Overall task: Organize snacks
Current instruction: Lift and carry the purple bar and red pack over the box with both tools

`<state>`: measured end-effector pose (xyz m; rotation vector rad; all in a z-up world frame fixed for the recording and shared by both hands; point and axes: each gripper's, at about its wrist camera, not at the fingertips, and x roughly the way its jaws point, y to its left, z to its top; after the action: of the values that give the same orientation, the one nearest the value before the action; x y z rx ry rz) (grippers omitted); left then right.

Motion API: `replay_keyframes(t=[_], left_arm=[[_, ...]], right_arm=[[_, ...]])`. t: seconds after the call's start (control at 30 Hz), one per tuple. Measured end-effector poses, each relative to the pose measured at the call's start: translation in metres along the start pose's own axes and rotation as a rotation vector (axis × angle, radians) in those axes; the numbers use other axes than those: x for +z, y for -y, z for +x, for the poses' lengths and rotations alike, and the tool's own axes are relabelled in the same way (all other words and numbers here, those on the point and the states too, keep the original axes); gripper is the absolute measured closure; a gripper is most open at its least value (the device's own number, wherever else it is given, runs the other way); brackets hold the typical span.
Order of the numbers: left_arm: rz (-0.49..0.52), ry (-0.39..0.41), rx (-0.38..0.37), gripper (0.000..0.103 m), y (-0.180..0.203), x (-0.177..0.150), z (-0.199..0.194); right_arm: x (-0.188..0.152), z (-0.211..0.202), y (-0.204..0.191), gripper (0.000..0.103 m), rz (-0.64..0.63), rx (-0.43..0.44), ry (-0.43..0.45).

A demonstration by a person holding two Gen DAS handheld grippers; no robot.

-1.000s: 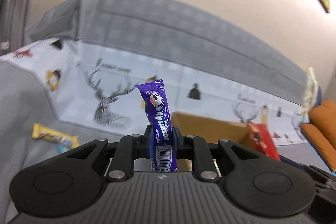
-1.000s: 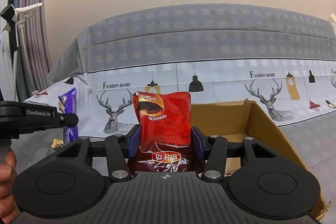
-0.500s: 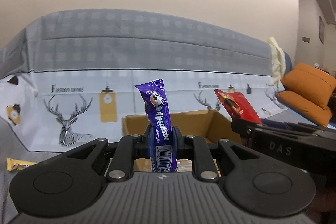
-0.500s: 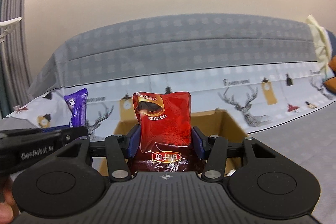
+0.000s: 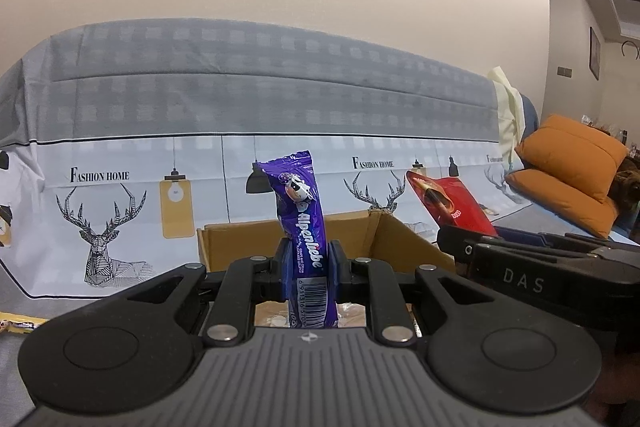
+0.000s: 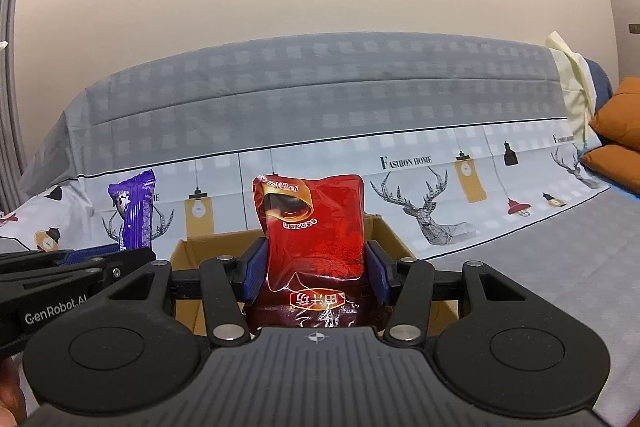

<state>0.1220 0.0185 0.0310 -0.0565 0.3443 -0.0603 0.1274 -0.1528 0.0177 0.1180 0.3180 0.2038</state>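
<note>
My left gripper (image 5: 307, 261) is shut on a purple Alpenliebe candy pack (image 5: 299, 211), which stands upright between the blue pads. Behind it sits an open cardboard box (image 5: 240, 241) on the covered sofa. My right gripper (image 6: 316, 269) is shut on a red snack pouch (image 6: 316, 227), also upright, in front of the same cardboard box (image 6: 212, 247). In the left wrist view the red pouch (image 5: 448, 203) and the right gripper show at the right. The right wrist view has the purple pack (image 6: 134, 213) and the left gripper at its left edge.
A yellow snack bar (image 5: 18, 323) lies on the grey cover at the far left. A deer-print cloth (image 5: 104, 227) drapes the sofa back. Orange cushions (image 5: 568, 167) sit to the right.
The left gripper swung right and levelled out, so the box moved from its right to straight behind the candy. The right gripper turned right a little. Both grips held.
</note>
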Motion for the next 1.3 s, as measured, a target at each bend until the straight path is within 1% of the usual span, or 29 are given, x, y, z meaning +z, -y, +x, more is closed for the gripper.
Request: replay_keyframes(t=[0.3,0.77,1.3], left_arm=[[0.025,0.004,-0.003,0.084,0.000,0.000,0.003],[0.020,-0.006,0.011,0.084,0.002,0.000,0.010],[0.018,0.000,0.009,0.084,0.001,0.001,0.016]], right_arm=[[0.000,0.000,-0.002,0.048,0.000,-0.005,0.002],[-0.001,0.001,-0.006,0.048,0.001,-0.022,-0.005],[-0.002,0.005,-0.008,0.048,-0.002,-0.031,-0.011]])
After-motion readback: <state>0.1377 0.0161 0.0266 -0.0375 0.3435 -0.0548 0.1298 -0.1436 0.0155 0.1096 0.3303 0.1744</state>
